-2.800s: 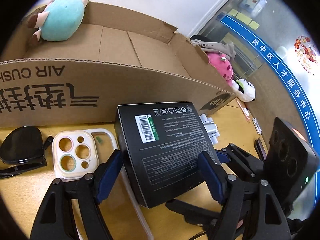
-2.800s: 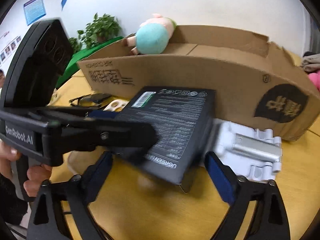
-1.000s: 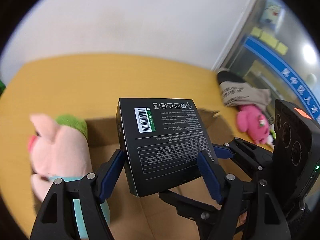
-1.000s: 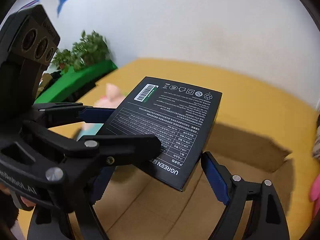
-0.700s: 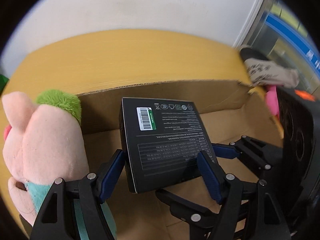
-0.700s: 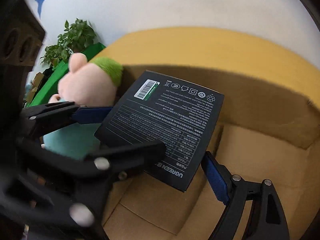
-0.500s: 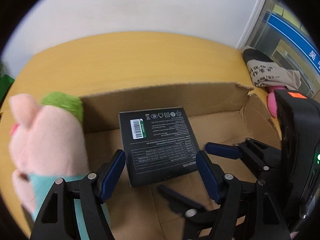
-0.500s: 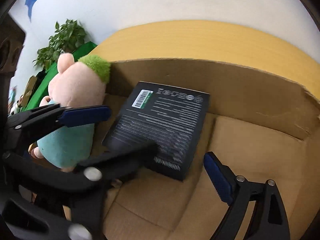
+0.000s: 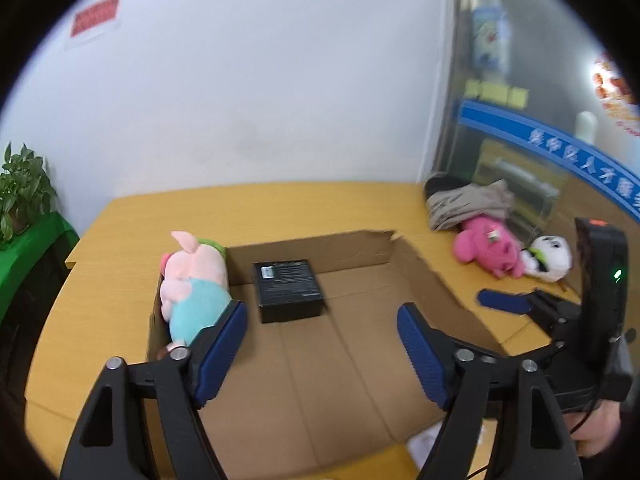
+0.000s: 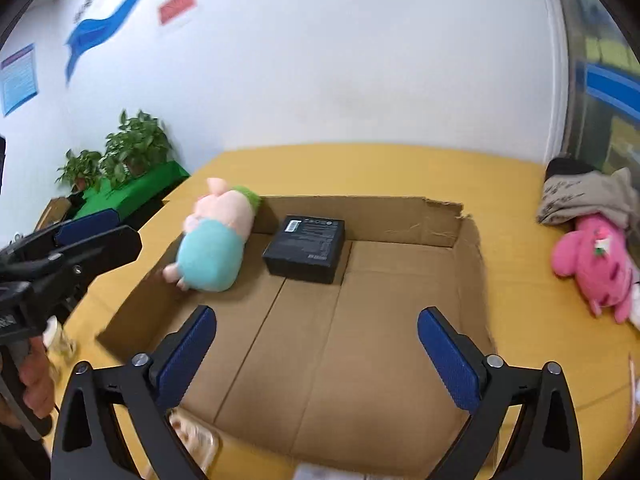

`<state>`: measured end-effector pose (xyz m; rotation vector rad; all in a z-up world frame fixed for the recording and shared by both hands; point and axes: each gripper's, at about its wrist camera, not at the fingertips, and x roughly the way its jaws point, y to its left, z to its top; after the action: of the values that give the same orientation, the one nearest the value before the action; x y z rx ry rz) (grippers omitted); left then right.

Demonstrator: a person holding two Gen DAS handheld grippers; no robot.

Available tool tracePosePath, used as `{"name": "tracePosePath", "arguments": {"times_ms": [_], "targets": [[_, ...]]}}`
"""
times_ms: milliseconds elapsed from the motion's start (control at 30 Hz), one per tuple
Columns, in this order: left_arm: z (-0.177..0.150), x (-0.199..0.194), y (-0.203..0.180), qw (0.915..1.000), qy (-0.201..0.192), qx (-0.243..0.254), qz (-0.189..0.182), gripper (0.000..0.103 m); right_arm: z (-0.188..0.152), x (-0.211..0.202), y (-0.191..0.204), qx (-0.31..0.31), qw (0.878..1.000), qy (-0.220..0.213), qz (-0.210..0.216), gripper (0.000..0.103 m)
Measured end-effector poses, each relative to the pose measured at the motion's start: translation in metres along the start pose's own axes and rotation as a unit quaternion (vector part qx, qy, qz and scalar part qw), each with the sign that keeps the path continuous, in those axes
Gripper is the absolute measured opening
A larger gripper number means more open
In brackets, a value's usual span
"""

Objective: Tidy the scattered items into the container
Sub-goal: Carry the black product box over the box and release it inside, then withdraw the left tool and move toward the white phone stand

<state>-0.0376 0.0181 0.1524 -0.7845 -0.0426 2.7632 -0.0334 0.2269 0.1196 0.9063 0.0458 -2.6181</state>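
The left gripper [image 9: 322,344] hung above the near part of the shallow brown cardboard box [image 9: 424,276], its blue-padded fingers [image 9: 219,350] spread wide with nothing between them. The right gripper [image 10: 316,354] was likewise spread wide and empty, its blue pads [image 10: 448,364] over the near half of the box floor.

The flat black rectangular product box with a barcode label [image 9: 287,290] lay flat on the cardboard floor, ahead of the left gripper's fingers and nearer the left one, close to the far wall. In the right wrist view it [image 10: 305,248] sat ahead of the fingers, between them but closer to the left one. Just beside it, ahead of the left finger in both views, rested a pink pig plush toy in a teal shirt [image 9: 192,292], against the box's left end.

Beyond the right fingers, outside the box on the yellow wooden table [image 10: 400,168], lay a bright pink plush toy [image 10: 592,268], touching a crumpled beige cloth [image 10: 588,196].
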Motion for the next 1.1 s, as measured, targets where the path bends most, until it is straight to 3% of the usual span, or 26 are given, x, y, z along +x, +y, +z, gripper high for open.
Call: {"name": "tracePosePath", "arguments": {"times_ms": [33, 67, 100, 133, 167, 200, 233, 267, 333, 500, 733, 833, 933, 1100], "targets": [[-0.010, -0.008, -0.006, 1.0000, -0.001, 0.002, 0.002, 0.014, -0.009, -0.008, 0.006, -0.009, 1.000, -0.007, -0.009, 0.048], [-0.019, -0.010, -0.012, 0.9999, 0.011, 0.000, 0.003, 0.004, -0.019, -0.015, 0.013, -0.015, 1.000, -0.004, -0.018, 0.027], [-0.026, -0.011, -0.016, 0.9998, 0.017, -0.006, 0.002, 0.004, -0.021, -0.015, 0.020, -0.015, 1.000, 0.001, -0.016, 0.015], [-0.034, -0.011, -0.021, 0.9998, 0.019, -0.012, 0.001, 0.004, -0.030, -0.021, 0.021, -0.014, 1.000, 0.006, -0.009, 0.015], [-0.043, -0.010, -0.029, 0.9997, 0.018, -0.014, 0.008, 0.008, -0.036, -0.025, 0.022, -0.014, 1.000, 0.007, -0.004, 0.016], [-0.049, -0.011, -0.033, 0.9995, 0.018, -0.016, 0.020, 0.016, -0.043, -0.033, 0.024, -0.017, 1.000, 0.004, -0.005, 0.037], [-0.055, -0.012, -0.037, 0.9992, 0.019, -0.017, 0.032, 0.042, -0.052, -0.040, 0.025, -0.019, 1.000, 0.000, -0.010, 0.082], [-0.061, -0.015, -0.040, 0.9989, 0.017, -0.019, 0.038, 0.069, -0.058, -0.048, 0.024, -0.020, 1.000, -0.005, -0.015, 0.102], [-0.069, -0.023, -0.044, 0.9991, -0.001, -0.023, 0.036, 0.076, -0.067, -0.063, 0.026, -0.024, 0.999, -0.028, -0.020, 0.103], [-0.078, -0.028, -0.052, 0.9987, 0.011, -0.024, 0.044, 0.076, -0.078, -0.073, 0.032, -0.049, 0.998, -0.020, -0.021, 0.103], [-0.089, -0.027, -0.059, 0.9992, 0.018, -0.022, 0.028, 0.076, -0.089, -0.073, 0.017, -0.029, 0.999, -0.018, -0.018, 0.103], [-0.100, -0.016, -0.060, 0.9987, 0.041, -0.028, 0.012, 0.076, -0.099, -0.069, -0.004, 0.003, 1.000, -0.001, -0.004, 0.103], [-0.113, -0.001, -0.060, 0.9965, 0.070, -0.039, -0.022, 0.076, -0.116, -0.058, -0.028, 0.025, 0.999, 0.023, -0.020, 0.103], [-0.133, 0.032, -0.070, 0.9906, 0.119, -0.049, -0.047, 0.076, -0.149, -0.034, -0.067, 0.082, 0.993, 0.075, -0.032, 0.103]]}}
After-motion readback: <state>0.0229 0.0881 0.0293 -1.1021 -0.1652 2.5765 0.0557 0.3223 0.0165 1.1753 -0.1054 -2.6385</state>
